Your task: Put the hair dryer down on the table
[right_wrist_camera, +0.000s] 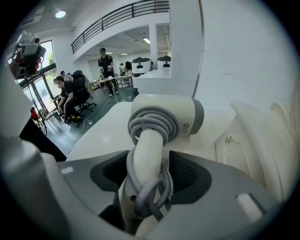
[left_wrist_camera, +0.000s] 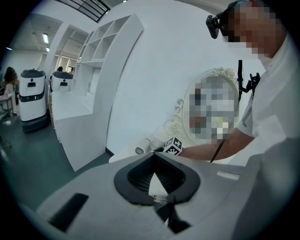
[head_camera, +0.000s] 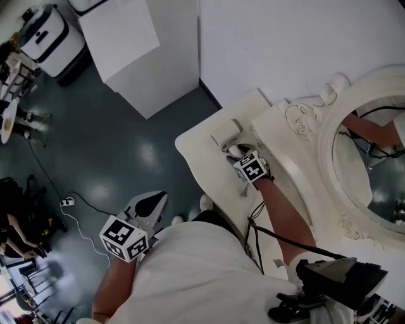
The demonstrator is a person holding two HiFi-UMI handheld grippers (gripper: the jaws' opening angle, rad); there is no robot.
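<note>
Here the white hair dryer (right_wrist_camera: 187, 117) lies on the white table (head_camera: 199, 152), its cord-wrapped handle (right_wrist_camera: 146, 154) between the right gripper's (right_wrist_camera: 149, 176) spread jaws, so the release looks done and next calls for backing straight off without snagging the cord (right_wrist_camera: 150, 124); the left gripper (head_camera: 152, 205) hangs closed, empty.

A glossy, dark grey-green floor (head_camera: 126, 139) ran beneath plain white walls (head_camera: 285, 38). A white plinth (head_camera: 136, 50) stood by the wall, near open white shelves (left_wrist_camera: 101, 42). An ornate white mirror (head_camera: 326, 149) stood close by. A railed balcony (right_wrist_camera: 122, 14) crossed overhead, beside a ceiling lamp (right_wrist_camera: 59, 14).
</note>
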